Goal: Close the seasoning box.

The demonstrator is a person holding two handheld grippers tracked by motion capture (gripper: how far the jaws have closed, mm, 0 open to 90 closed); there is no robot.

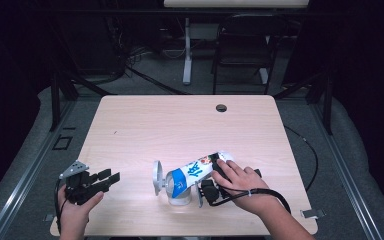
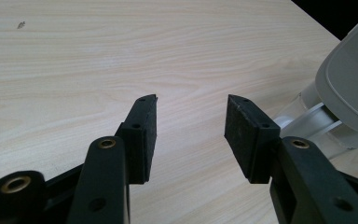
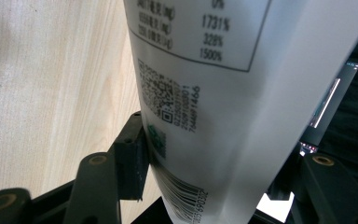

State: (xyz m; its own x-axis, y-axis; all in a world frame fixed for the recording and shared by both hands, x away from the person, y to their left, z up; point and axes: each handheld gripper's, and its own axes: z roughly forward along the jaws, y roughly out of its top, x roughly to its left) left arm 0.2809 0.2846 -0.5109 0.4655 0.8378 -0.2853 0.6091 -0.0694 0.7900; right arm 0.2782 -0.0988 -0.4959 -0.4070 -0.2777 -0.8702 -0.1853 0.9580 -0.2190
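Pouch [image 1: 196, 172], white with blue label, lies tilted at near centre of table [image 1: 145, 125], mouth over clear cup [image 1: 179, 196]. Right gripper [image 1: 211, 186] clamps its body; left gripper [image 1: 111, 179] rests released, near left. Advice: tip slowly, keeping mouth above cup rim.
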